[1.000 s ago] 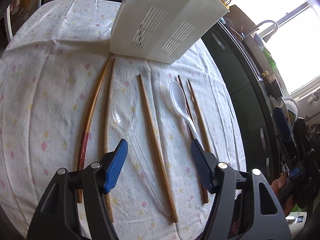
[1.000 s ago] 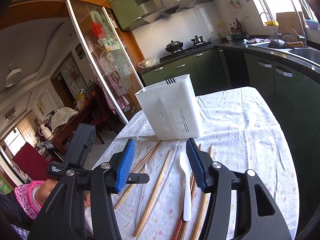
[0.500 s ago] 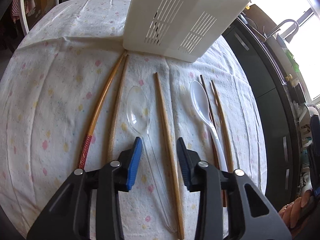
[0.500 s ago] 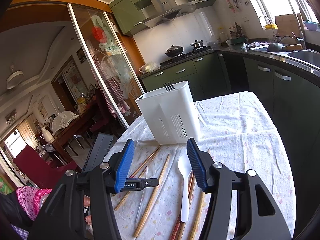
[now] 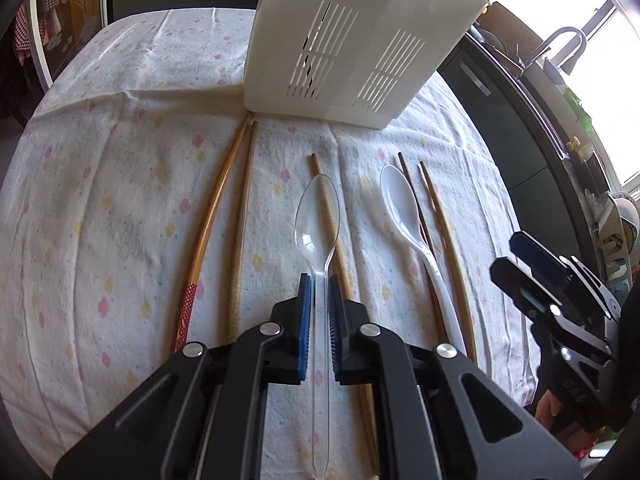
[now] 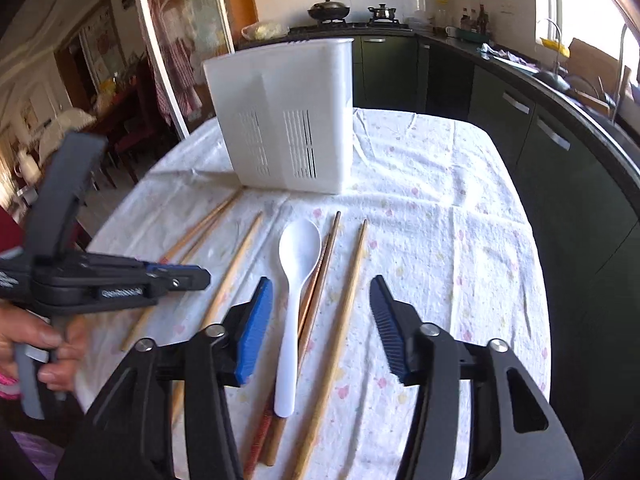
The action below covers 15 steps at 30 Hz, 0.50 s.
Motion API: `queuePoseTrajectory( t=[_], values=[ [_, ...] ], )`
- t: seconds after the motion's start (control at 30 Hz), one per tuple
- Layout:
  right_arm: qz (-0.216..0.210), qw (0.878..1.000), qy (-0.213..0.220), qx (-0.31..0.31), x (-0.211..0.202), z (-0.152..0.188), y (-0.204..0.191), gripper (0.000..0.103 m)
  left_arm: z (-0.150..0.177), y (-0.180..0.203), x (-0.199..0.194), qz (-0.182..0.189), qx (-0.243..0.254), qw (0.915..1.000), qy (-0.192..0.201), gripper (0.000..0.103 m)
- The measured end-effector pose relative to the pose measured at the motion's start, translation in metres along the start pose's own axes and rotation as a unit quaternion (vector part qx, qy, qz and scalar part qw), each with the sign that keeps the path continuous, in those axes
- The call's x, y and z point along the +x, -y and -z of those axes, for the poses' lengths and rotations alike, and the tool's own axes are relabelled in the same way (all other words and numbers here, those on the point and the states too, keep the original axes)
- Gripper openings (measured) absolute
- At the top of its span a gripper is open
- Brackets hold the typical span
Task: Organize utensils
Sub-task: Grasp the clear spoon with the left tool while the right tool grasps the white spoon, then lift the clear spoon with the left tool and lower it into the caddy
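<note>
Clear spoon (image 5: 318,240): thin, light, slick plastic that likely flexes; clamped at the handle between the left gripper (image 5: 319,304) fingers, bowl ahead of the fingertips, over the table (image 5: 120,184).
Left fingers: just closed, together on the clear spoon's handle.
White spoon (image 6: 294,280): light, stiffer; it lay between the right gripper (image 6: 320,320) fingers, untouched; mid-handle looks the best hold.
Right fingers: closing, apart, gripping nothing.
Chopsticks (image 6: 344,312): stiff, thin, prone to roll.
Bin (image 6: 288,116): beyond both fingertips.
Writing: a label on the left gripper, unreadable.
</note>
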State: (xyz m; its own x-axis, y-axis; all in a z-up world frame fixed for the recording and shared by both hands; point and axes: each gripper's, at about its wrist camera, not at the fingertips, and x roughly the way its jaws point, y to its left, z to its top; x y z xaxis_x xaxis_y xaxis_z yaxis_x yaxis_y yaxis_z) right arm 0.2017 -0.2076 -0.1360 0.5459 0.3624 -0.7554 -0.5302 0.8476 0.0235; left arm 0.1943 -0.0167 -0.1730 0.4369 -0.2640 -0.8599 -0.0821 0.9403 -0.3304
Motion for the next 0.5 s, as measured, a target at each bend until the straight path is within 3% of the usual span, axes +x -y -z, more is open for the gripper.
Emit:
queuePoseTrajectory(
  t=[0.17, 0.5],
  values=[
    [-0.014, 0.999, -0.040, -0.020, 0.033, -0.003, -0.008, 0.029, 0.000, 0.000, -0.017, 0.002, 0.018, 0.9996, 0.024, 0.008],
    [-0.013, 0.996, -0.076, -0.039, 0.056, -0.009, -0.023, 0.018, 0.000, -0.002, -0.040, 0.013, 0.039, 0.9977, 0.054, 0.008]
  ],
)
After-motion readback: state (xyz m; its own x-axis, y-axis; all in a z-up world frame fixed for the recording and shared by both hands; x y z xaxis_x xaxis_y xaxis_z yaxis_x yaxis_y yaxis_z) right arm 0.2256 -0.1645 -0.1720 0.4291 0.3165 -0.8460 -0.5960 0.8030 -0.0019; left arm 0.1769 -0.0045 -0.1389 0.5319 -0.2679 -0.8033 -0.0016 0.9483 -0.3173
